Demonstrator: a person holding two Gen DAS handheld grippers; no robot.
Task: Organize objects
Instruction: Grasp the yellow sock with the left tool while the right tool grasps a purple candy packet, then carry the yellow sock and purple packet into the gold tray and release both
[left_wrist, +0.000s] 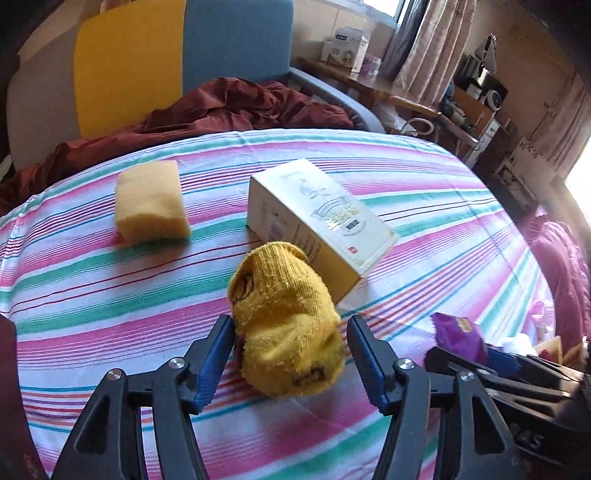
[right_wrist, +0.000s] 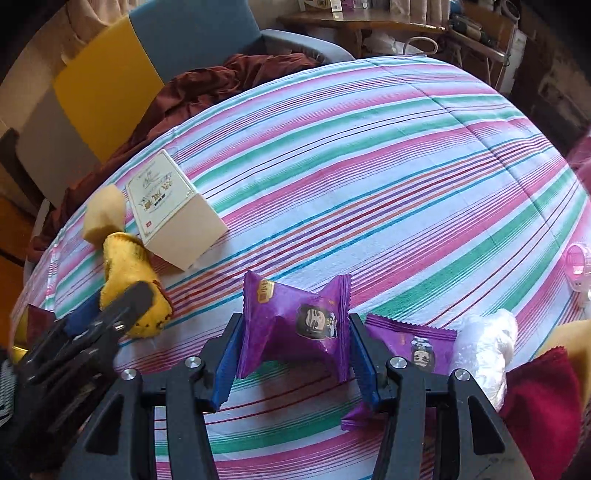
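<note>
Two hand-held grippers work over a bed covered in a striped sheet (left_wrist: 110, 280) of pink, green and white. The left hand-held gripper (left_wrist: 290, 345) stands wide open around a rolled yellow sock (left_wrist: 284, 321); its blue left pad touches the sock, while the right pad stands just clear of it. The sock lies on the sheet, its far end just beside a white carton box (left_wrist: 317, 218) that lies on its side. A yellow sponge block (left_wrist: 151, 203) sits apart to the left of the box.

The right hand-held gripper (right_wrist: 291, 345) is partly closed on a purple snack packet (right_wrist: 295, 328), both blue pads pressing its sides so that the wrapper buckles inward. A second purple packet (right_wrist: 413, 343) lies flat just to its right, partly under the gripper's right finger. Beside that rests a crumpled clear plastic bag (right_wrist: 484, 347), with a dark red cloth (right_wrist: 543, 391) at the frame's lower right. A pink plastic piece (right_wrist: 578, 266) sits near the bed's right edge.

Behind the bed, a maroon blanket (left_wrist: 236, 107) is heaped before a headboard of yellow and blue panels (left_wrist: 129, 62).
</note>
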